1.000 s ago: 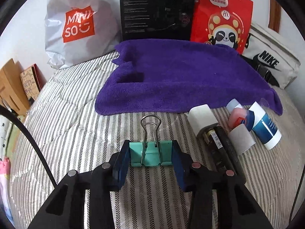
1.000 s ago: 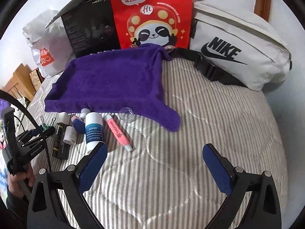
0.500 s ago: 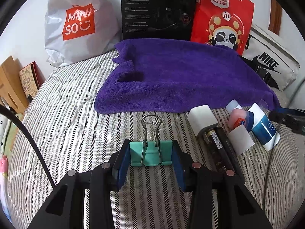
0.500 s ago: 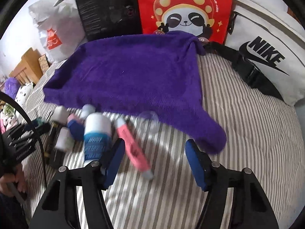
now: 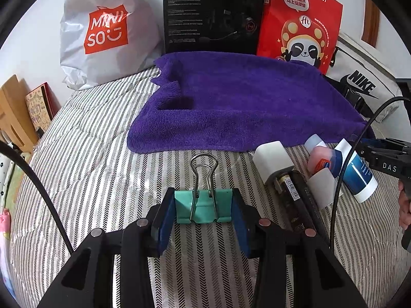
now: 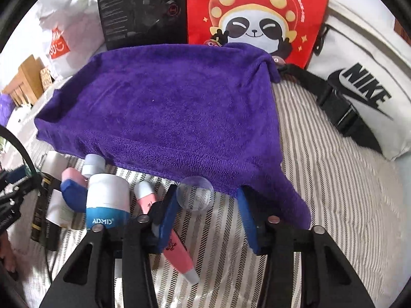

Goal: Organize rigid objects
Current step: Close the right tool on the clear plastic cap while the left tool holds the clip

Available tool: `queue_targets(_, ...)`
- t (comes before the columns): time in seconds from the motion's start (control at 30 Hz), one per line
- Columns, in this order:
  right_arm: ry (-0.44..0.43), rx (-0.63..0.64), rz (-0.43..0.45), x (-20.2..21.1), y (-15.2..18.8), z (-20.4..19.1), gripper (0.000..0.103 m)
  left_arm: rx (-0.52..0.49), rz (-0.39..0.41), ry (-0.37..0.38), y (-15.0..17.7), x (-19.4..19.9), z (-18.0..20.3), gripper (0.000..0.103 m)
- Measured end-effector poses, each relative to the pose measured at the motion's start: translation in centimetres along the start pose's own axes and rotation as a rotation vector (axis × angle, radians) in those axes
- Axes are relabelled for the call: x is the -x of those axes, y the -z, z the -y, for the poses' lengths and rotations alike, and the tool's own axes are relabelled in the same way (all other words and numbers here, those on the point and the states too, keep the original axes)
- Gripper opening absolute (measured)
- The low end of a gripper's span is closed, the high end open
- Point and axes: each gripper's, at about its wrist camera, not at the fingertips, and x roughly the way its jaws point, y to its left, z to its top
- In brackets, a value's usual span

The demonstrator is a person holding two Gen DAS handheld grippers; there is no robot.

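My left gripper (image 5: 203,214) is shut on a teal binder clip (image 5: 185,206) resting on the striped bedcover (image 5: 90,154), its wire handle pointing toward the purple towel (image 5: 244,107). My right gripper (image 6: 206,205) hangs low at the towel's (image 6: 167,118) near edge, and its jaws are closing. A small clear dome (image 6: 195,196) lies between its fingertips. The left pad is at the dome's edge and the right pad stands clear of it. A pink tube (image 6: 177,246) runs under the left finger. In the left wrist view the right gripper (image 5: 380,152) shows at the right edge.
A white-and-blue ADMD tube (image 6: 108,200), a pink-and-blue jar (image 6: 73,190), a white block (image 5: 272,159) and black sticks (image 5: 298,200) lie in a cluster. A Miniso bag (image 5: 108,30), black box (image 5: 213,12), red panda bag (image 6: 257,18) and Nike pouch (image 6: 364,82) line the back.
The right gripper has moved forward and down to the towel's edge, and its jaws have narrowed around the clear dome. The left gripper and its clip have stayed still.
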Motion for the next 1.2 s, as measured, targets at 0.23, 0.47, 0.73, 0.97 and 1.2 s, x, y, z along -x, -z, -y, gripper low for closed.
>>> queue_targets(0.23, -0.020, -0.004, -0.002, 0.2, 0.2, 0.6, 0.027, 0.001, 0.001, 0.001, 0.0, 0.0, 0.0, 0.040)
queue_targets(0.47, -0.034, -0.015, -0.022, 0.8, 0.4, 1.1, 0.027, -0.001, 0.002, -0.001, 0.1, 0.0, 0.0, 0.040)
queue_targets(0.73, -0.057, -0.042, -0.003, 3.4, 1.2, 2.6, 0.027, 0.023, -0.030, -0.009, -0.3, 0.2, -0.2, 0.039)
queue_targets(0.97, -0.066, -0.059, 0.035, 5.2, 0.9, 4.0, 0.027, 0.054, 0.013, 0.011, -2.0, 2.5, -0.6, 0.039)
queue_targets(1.2, -0.083, -0.050, 0.079, 6.5, -0.4, 4.7, 0.027, 0.068, 0.043, 0.047, -4.8, 4.3, -1.4, 0.039)
